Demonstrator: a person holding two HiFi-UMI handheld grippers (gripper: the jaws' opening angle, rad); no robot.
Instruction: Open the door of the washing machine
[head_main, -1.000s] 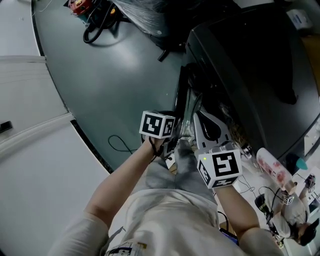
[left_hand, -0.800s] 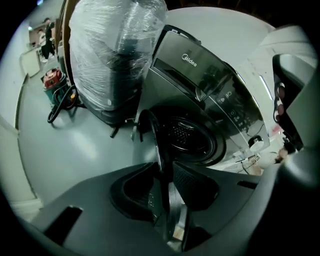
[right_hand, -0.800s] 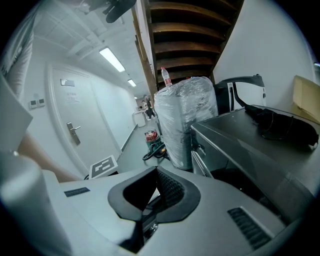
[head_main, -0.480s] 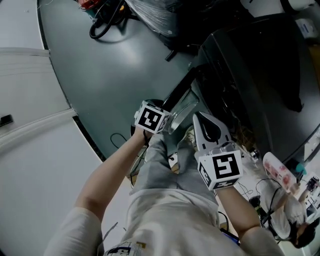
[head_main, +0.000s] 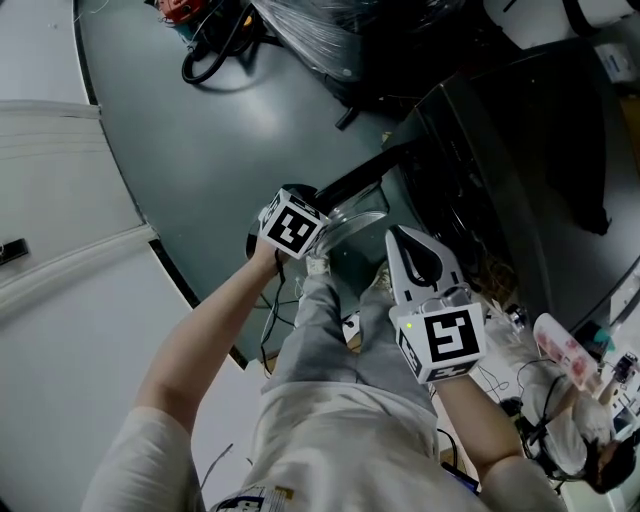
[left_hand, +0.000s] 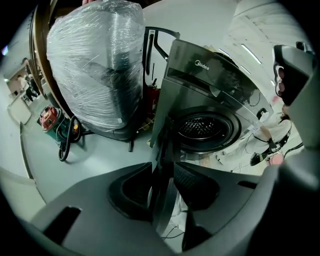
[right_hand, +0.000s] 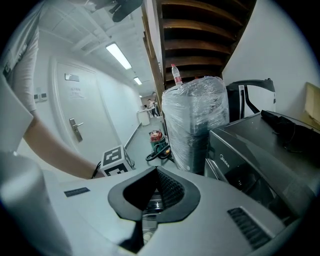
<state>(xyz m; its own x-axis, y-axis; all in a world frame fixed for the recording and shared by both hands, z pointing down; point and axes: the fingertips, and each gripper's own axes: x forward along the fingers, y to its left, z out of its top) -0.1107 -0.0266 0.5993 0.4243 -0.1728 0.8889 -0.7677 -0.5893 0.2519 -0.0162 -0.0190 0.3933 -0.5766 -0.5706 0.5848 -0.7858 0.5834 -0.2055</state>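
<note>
The dark front-loading washing machine stands at the right of the head view. Its round glass door is swung partly out, and the left gripper view shows the open drum behind it. My left gripper has the door's edge between its pads. Its jaws are opening slightly while the pads still touch the edge, seen in the left gripper view. My right gripper hangs shut and empty near the machine's front, clear of the door. The right gripper view looks over the machine top.
A bulky plastic-wrapped object stands beside the machine on its hinge side. A red appliance with a black hose lies on the grey floor beyond. Cables trail by my legs. A white wall runs along the left.
The door has swung further out from the machine. My left gripper has moved left with the door edge and rolled. The right gripper has drifted only slightly.
</note>
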